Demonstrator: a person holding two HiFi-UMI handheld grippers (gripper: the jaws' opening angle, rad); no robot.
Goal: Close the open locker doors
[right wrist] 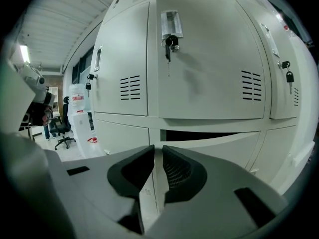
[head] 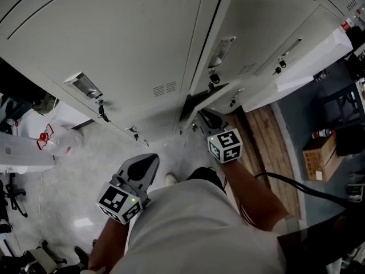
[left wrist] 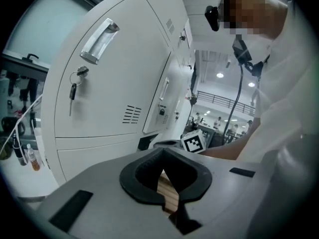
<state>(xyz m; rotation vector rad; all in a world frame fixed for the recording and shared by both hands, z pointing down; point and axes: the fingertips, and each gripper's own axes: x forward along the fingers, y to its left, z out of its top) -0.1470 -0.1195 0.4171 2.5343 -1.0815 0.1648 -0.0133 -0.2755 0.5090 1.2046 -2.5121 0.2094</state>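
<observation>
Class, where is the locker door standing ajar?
Right gripper view, centre: the ajar lower door sits directly below the keyed upper door, beyond the right tongs.

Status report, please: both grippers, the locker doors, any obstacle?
Left gripper shut, empty. Right gripper slightly open, empty, facing the lower locker door, which is ajar. No obstacle seen before it.
</observation>
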